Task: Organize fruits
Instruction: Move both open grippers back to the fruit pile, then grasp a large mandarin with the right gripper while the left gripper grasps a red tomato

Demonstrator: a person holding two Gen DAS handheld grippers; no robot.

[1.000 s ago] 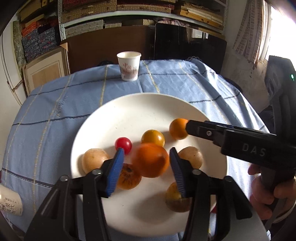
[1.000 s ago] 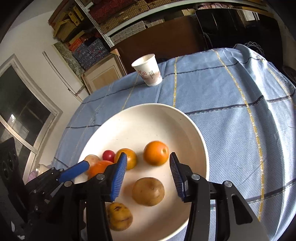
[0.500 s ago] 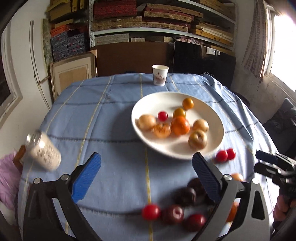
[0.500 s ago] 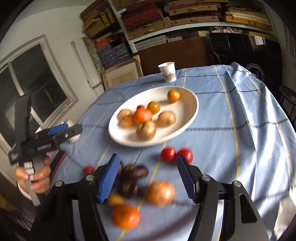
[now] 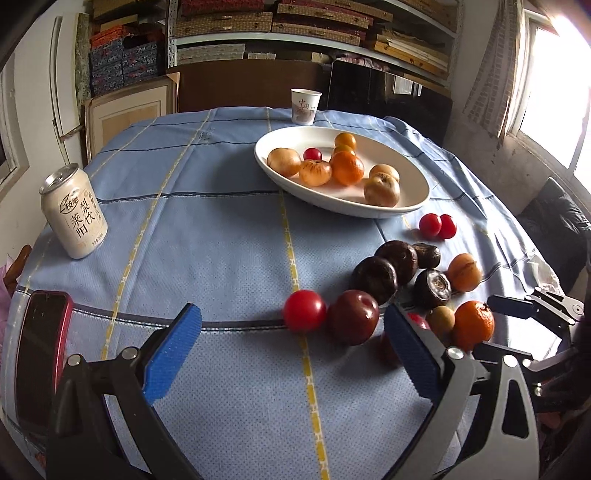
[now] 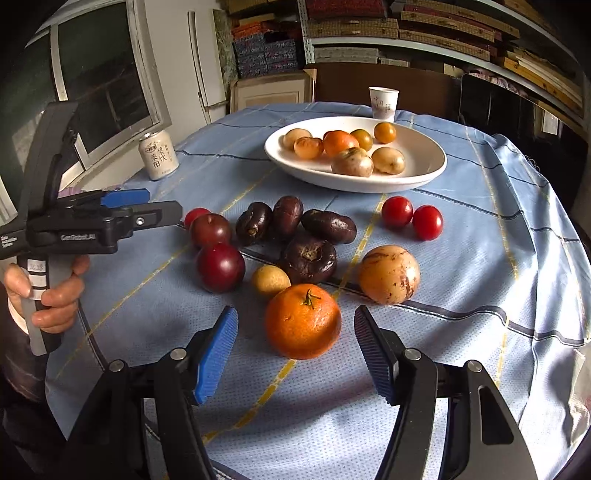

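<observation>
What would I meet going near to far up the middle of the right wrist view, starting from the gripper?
right gripper, open → orange on the cloth between its fingers, untouched → dark purple fruit → white plate of fruit → paper cup at the table's far edge.

Shelves (image 5: pixel 314 26) full of flat boxes line the back wall, and bright light comes through a window (image 5: pixel 554 85).
</observation>
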